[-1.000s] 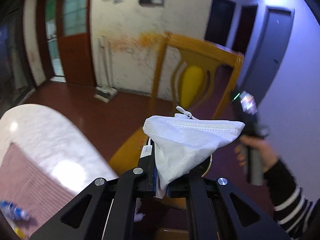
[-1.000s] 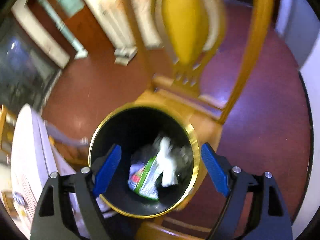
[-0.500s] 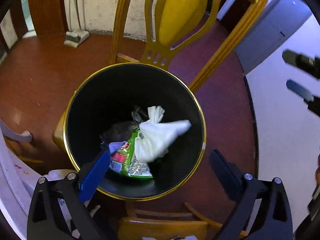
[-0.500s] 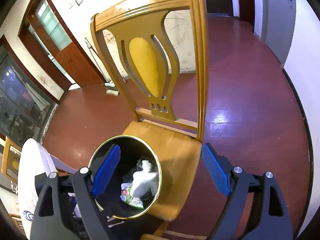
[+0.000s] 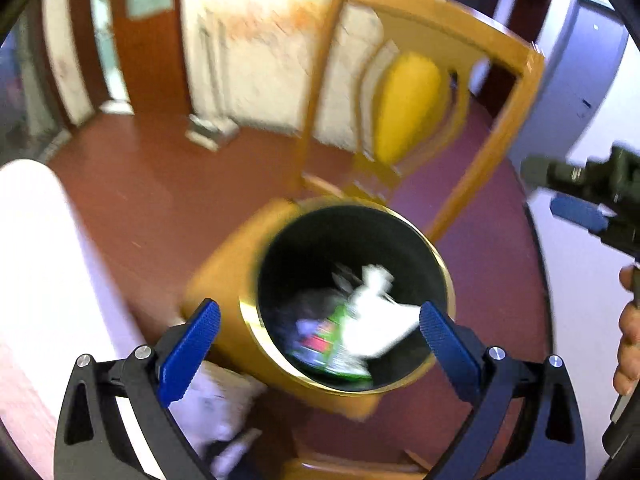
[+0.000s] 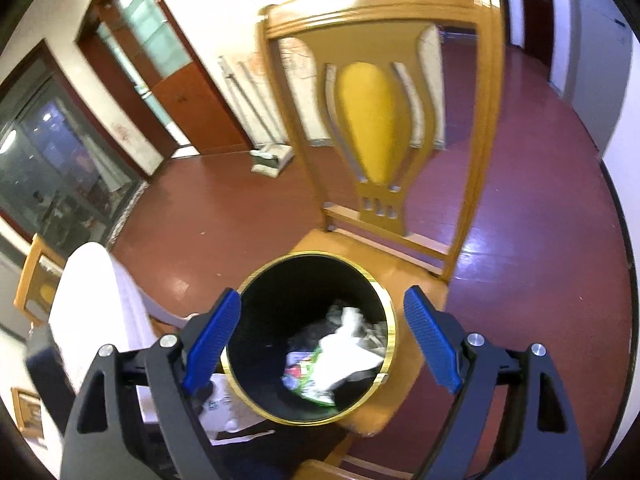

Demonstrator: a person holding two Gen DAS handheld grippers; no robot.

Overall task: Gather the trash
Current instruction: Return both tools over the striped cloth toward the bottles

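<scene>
A black bin with a gold rim (image 5: 328, 248) stands on a yellow wooden chair seat. Inside it lie a white face mask (image 5: 376, 320), a green wrapper (image 5: 332, 352) and other scraps. My left gripper (image 5: 320, 344) hovers over the bin's near rim, open and empty, its blue pads far apart. The right wrist view shows the same bin (image 6: 304, 288) from higher up, with the mask (image 6: 344, 356) on top of the trash. My right gripper (image 6: 320, 340) is open above it with nothing between the pads. It also shows at the right edge of the left wrist view (image 5: 548, 192), held by a hand (image 5: 628, 340).
The chair's tall back (image 6: 372, 120) rises just behind the bin. A white-covered table (image 5: 32, 280) (image 6: 92, 292) is close on the left, with white papers (image 6: 224, 408) low beside the bin. Red floor stretches to the doors and wall beyond.
The left gripper opened and let go of the white mask, which now lies in the bin. The right gripper rose away from the bin, which looks smaller in its view.
</scene>
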